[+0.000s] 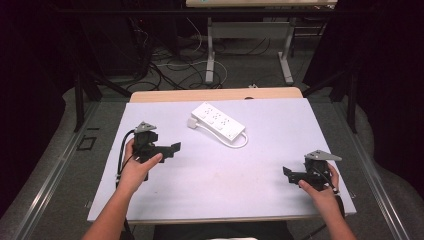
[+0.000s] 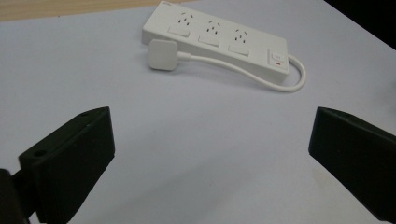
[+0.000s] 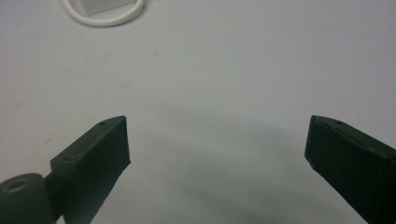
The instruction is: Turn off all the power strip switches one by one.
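Note:
A white power strip (image 1: 218, 121) (image 2: 219, 37) lies flat near the middle back of the white table top (image 1: 220, 170). Its short cable (image 2: 261, 79) loops round from the switch end, and the white plug (image 2: 163, 54) rests on the table beside the strip's other end. My left gripper (image 1: 172, 149) (image 2: 210, 154) is at the left, aimed toward the strip and well short of it, jaws wide apart with nothing between them. My right gripper (image 1: 290, 174) (image 3: 217, 154) sits at the right front, open over bare table. A curl of the cable (image 3: 105, 18) shows at its view's top edge.
The table's wooden back edge (image 1: 215, 94) borders the white sheet. Beyond it stand a desk's metal legs (image 1: 210, 55) and loose cables (image 1: 165, 70) on the floor. Dark curtains close both sides.

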A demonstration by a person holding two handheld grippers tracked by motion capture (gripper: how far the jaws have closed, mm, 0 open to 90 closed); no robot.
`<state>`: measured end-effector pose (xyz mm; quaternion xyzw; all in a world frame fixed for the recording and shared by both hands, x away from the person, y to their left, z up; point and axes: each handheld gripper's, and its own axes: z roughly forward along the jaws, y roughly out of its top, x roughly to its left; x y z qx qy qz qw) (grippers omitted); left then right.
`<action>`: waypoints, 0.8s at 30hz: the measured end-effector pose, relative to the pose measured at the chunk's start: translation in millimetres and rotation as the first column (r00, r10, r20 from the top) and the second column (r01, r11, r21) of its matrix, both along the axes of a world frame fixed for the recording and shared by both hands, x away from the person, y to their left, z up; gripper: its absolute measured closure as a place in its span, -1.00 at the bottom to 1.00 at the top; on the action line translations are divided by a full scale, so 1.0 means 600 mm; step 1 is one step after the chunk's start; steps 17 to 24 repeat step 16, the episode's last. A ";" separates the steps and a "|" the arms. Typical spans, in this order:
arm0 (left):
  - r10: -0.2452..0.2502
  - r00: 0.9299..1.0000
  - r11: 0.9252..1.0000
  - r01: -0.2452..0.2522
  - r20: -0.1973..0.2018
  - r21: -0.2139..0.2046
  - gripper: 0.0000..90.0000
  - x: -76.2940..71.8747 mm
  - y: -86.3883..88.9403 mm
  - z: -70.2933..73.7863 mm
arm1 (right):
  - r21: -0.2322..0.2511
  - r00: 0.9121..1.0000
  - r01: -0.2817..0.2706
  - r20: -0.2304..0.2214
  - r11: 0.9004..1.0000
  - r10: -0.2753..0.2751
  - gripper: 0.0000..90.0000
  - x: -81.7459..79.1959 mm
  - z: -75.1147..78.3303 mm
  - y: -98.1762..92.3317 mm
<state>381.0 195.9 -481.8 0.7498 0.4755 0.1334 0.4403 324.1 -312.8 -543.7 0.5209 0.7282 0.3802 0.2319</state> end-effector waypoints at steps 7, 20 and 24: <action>0.072 0.997 0.997 -0.072 -0.001 -0.014 -0.99 -0.027 0.031 -0.026 | -0.004 1.000 -0.003 0.003 1.000 0.003 -0.87 0.001 -0.001 0.002; 0.101 0.995 0.995 -0.101 -0.006 0.017 -0.99 -0.045 0.052 -0.052 | 0.000 1.000 0.001 -0.005 1.000 -0.001 -0.88 0.000 -0.001 0.002; 0.101 0.995 0.995 -0.101 -0.006 0.017 -0.99 -0.045 0.052 -0.052 | 0.000 1.000 0.001 -0.005 1.000 -0.001 -0.88 0.000 -0.001 0.002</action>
